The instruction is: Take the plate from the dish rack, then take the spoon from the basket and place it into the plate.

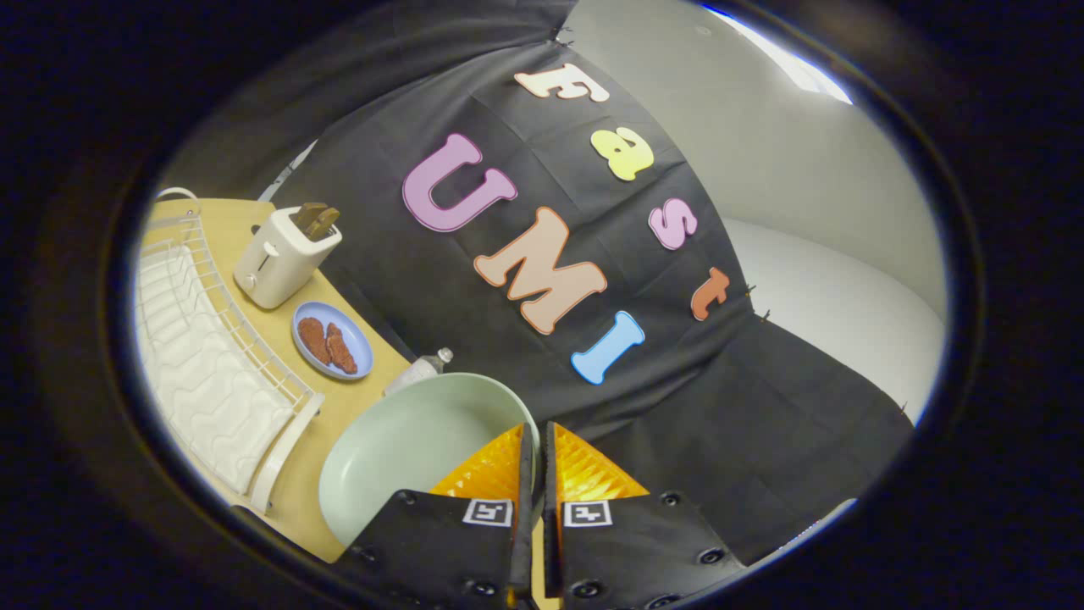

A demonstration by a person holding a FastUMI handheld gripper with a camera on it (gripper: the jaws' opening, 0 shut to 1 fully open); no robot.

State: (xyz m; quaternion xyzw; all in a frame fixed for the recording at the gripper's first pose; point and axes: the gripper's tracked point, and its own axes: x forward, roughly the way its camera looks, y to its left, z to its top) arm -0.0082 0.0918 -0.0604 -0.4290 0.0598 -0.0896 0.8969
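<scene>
Your pale green plate [406, 445] is already off the dish rack [216, 356]: it hangs tilted above the wooden table [339, 398], its rim caught between the gripper [536, 440] fingers, which sit pressed nearly together with only the rim's thickness between them. It looks like a stiff, glazed, shallow dish, so expect it to be smooth and slippery at the edge, and breakable if it drops on the table. You hold it by one point on the rim, so most of its weight hangs out to one side of the fingers; it will likely want to swing or pivot in the pinch. Keep the pinch firm, move slowly, and set it down flat before letting go. The rim is the only sensible place to hold; the bowl of the plate offers nothing to grip. Just beyond the plate a clear plastic bottle [417, 371] lies near the table's edge. Farther on sits a small blue plate [332, 340] with two brown food pieces, then a white toaster [284, 254] with toast in its slots. The white wire rack runs along beside them, well apart from the plate now. Spoon and basket remain for later.
</scene>
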